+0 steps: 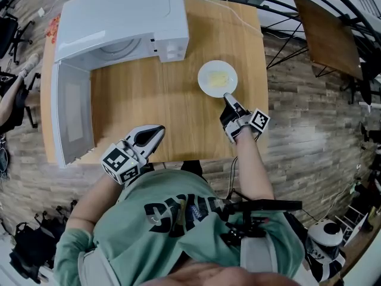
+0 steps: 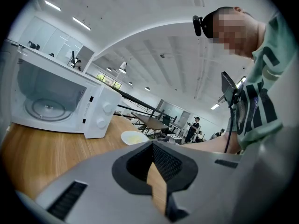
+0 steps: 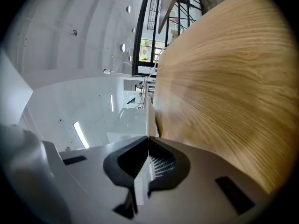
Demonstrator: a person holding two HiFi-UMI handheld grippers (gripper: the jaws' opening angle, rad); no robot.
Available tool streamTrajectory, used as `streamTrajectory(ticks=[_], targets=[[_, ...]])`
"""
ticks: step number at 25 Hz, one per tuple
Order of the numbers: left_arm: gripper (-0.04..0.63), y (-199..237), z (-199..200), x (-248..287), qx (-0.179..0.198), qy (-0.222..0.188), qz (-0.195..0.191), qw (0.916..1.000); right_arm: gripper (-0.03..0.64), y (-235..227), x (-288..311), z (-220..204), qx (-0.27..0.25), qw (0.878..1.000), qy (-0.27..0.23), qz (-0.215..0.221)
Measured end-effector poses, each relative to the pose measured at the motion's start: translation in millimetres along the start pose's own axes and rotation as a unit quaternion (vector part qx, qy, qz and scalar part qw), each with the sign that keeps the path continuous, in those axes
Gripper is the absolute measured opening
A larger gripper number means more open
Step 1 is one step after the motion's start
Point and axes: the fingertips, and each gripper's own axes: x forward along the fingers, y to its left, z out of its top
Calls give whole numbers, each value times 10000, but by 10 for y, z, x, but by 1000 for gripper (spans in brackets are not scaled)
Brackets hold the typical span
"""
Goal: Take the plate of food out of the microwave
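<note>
- My right gripper [image 1: 227, 96] sits right of centre in the head view. Its jaws are pinched together on the lower-right rim of the plate [image 1: 205, 83].
- In the right gripper view that rim runs as a thin white edge straight out from between the pads. The table [image 3: 224, 78] fills the right side of that frame, so I am holding the gripper rolled over on its side.
- The gripper's long axis slants in the head view from my wrist at lower right up to the tip at upper left. The plate lies directly beyond the tip along that line.
- The plate, with the pale yellow food [image 1: 219, 78] on it, is on or just above the wood near the table's right edge. I cannot tell whether it has fully touched down.
- The microwave [image 1: 119, 22] stands in the upper left of the head view with its door [image 1: 71, 115] swung open down the left side. The plate is well apart from it, so I judge the take-out all but finished.
- What remains, I judge, is to let go and draw back along that slant toward the lower right.
- My left gripper [image 1: 159, 128] is at lower centre-left, jaws together on nothing. It is well apart from the plate, so the right hand is much the nearer.
</note>
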Motion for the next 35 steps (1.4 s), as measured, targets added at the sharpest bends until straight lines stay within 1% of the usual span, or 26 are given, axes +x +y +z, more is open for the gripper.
streamTrajectory(ticks=[9,12,15,19,21,23,26,29,31,33,35], targets=[[-3,36,-7,4,-40,36,27,10000,14,-295,28,34,75,9994,14,-330],[-3,33,-5,-5,-57,37,28,10000,14,-442,23,23,184,9981,48,-591],[-3,37,-31,-21,-77,48,32,10000,14,-625,2,8,171,9944,85,-1038],[-3,29,-57,-39,-83,53,36,9999,21,-746,-25,25,-283,9852,182,-1683],[-3,9,-58,-56,-79,61,34,9999,92,-760,-49,29,-609,9778,281,-1987],[-3,-18,-48,-83,-57,70,27,10000,116,-743,-84,38,-935,9699,344,-2223],[-3,-32,-2,-128,-20,35,27,10000,192,-683,-101,76,-1420,9583,423,-2445],[-3,-41,30,-195,16,-4,48,10000,204,-625,-96,93,-2010,9429,546,-2598],[-3,-54,45,-252,35,-22,81,10000,204,-618,-140,103,-2279,9335,523,-2719],[-3,-70,54,-324,30,-63,123,9999,204,-618,-209,121,-2358,9295,375,-2810],[-3,-76,61,-405,24,-127,172,9998,204,-586,-257,122,-2334,9310,233,-2797]])
